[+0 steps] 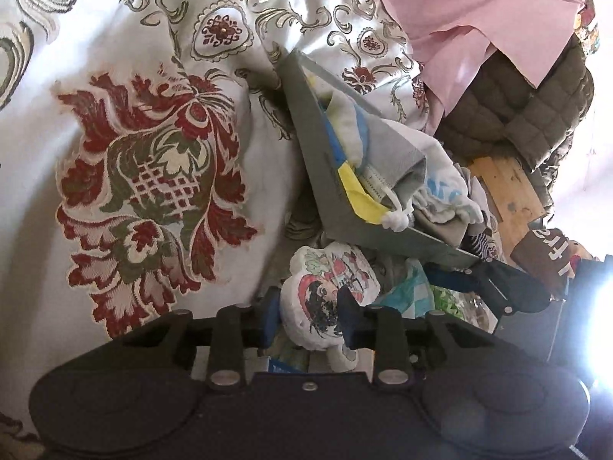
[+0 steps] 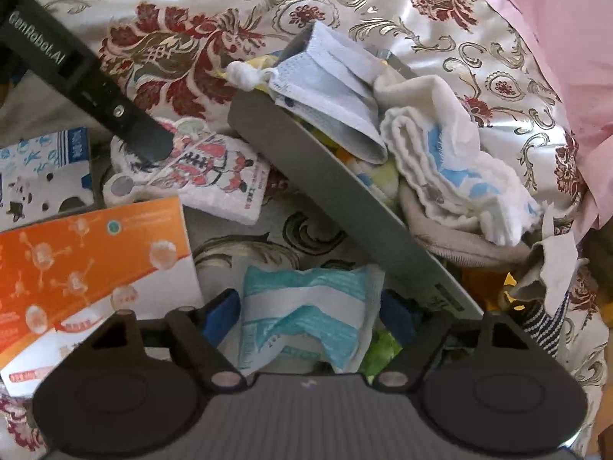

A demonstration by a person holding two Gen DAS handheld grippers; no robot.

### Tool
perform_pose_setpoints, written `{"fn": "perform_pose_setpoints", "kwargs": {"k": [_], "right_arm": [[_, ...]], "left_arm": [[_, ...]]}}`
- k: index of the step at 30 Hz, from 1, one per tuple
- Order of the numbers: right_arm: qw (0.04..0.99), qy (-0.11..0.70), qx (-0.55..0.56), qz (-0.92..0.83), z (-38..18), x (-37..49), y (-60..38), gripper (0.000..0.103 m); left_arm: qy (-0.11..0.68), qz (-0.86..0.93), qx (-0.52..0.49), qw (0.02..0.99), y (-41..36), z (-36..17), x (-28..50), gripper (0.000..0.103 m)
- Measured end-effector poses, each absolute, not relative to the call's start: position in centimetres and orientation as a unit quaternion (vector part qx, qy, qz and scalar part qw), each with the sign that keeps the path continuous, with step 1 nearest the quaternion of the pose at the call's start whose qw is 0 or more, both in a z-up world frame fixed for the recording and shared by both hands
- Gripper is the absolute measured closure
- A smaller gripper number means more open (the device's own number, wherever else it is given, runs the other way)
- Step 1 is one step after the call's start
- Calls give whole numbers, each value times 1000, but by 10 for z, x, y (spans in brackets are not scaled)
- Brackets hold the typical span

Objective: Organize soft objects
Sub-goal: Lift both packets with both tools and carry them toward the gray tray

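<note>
A white padded piece printed with cartoon figures (image 1: 329, 287) lies on the floral bedspread, and my left gripper (image 1: 309, 318) is shut on its near edge, blue pads pressing both sides. In the right wrist view one black finger (image 2: 126, 122) of that gripper lies across the same piece (image 2: 214, 176). My right gripper (image 2: 310, 316) is open around a crumpled teal-and-white striped packet (image 2: 310, 306), its pads close to the packet's sides. A grey box (image 2: 325, 191) leans tilted just beyond, filled with a pale blue face mask (image 2: 329, 84) and a white-and-blue towel (image 2: 452, 168).
An orange-and-white carton (image 2: 88, 260) and a blue-patterned packet (image 2: 42, 168) lie to the left. A pink cloth (image 1: 479, 11), an olive quilted jacket (image 1: 528, 107) and a wooden board (image 1: 505, 188) lie beyond the box. Striped socks (image 2: 551, 318) lie at its right end.
</note>
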State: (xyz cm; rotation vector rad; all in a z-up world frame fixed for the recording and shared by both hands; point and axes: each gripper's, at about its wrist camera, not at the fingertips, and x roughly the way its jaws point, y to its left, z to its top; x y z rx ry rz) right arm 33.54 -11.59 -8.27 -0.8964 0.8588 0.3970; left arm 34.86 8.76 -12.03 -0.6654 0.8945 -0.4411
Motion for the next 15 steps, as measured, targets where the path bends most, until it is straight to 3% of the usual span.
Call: {"fn": "perform_pose_setpoints", "kwargs": {"k": [4, 7, 13, 15], "right_arm": [[782, 399, -444, 179, -85, 330, -109, 19], [777, 388, -469, 162, -89, 328, -103, 12], [786, 394, -439, 187, -87, 334, -114, 12], [779, 405, -433, 205, -85, 339, -117, 18]], "left_arm": [[417, -207, -309, 829, 86, -119, 349, 72], [415, -208, -310, 829, 86, -119, 350, 73], [409, -239, -321, 820, 87, -119, 349, 75], [409, -252, -316, 818, 84, -119, 349, 75]]}}
